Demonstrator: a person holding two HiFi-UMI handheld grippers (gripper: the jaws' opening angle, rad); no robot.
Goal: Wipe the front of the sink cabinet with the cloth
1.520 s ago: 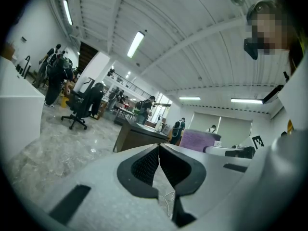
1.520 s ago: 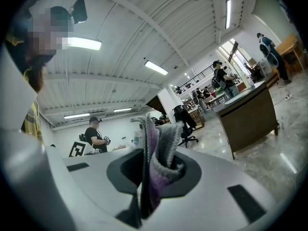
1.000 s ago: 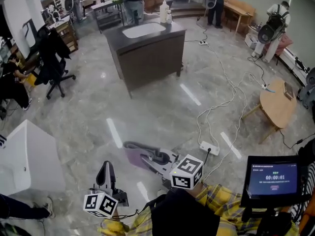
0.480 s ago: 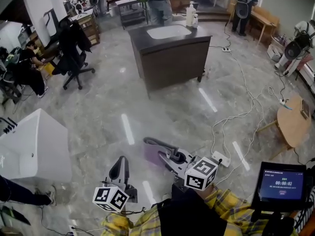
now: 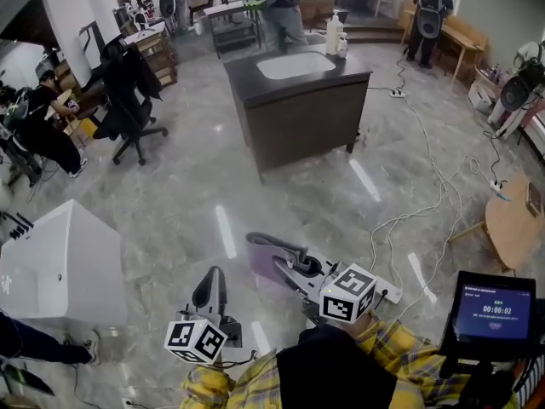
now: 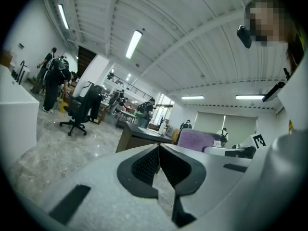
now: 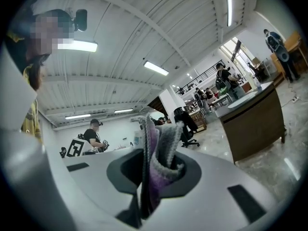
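Our right gripper [image 7: 153, 172] clamps the purple-grey cloth [image 7: 160, 141]; our left gripper [image 6: 159, 153] has its jaws meeting on nothing. The sink cabinet [image 5: 302, 118] stands well apart across the floor [image 5: 187, 186], so we judge wiping not yet begun: next we must approach and press the cloth to its front.

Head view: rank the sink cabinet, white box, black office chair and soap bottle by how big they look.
1. sink cabinet
2. white box, nearly as large but nearer the camera, so unsure
3. black office chair
4. soap bottle
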